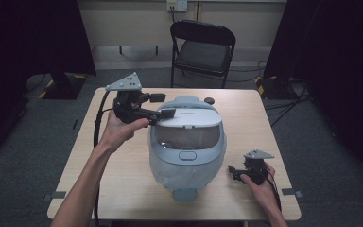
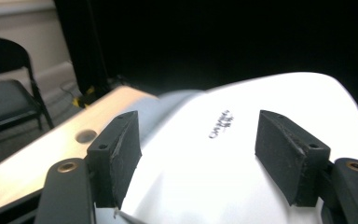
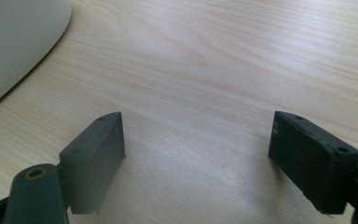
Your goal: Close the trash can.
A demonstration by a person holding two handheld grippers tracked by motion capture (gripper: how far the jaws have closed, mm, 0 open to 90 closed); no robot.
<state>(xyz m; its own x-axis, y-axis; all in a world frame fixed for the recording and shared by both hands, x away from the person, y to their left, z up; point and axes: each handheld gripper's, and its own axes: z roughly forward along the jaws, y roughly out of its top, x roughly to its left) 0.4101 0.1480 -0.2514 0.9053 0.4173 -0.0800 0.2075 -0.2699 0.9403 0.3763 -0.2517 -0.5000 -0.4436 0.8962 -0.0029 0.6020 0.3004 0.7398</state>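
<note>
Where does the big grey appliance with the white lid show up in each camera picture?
High view: the appliance stands mid-table, white lid on top.
Left gripper view: its white lid lies under and between the open jaws.
Right gripper view: its pale wall is at the top left corner.
Shared landmark: the wooden table.

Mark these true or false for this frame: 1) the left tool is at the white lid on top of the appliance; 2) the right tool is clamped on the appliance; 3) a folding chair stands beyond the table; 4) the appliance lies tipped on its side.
1) True: the left tool is at the left end of the white lid of the grey appliance, jaws open with the lid between them.
2) False: the right tool rests apart from it, jaws open over bare table.
3) True: a black folding chair stands there.
4) False: it stands upright.
</note>
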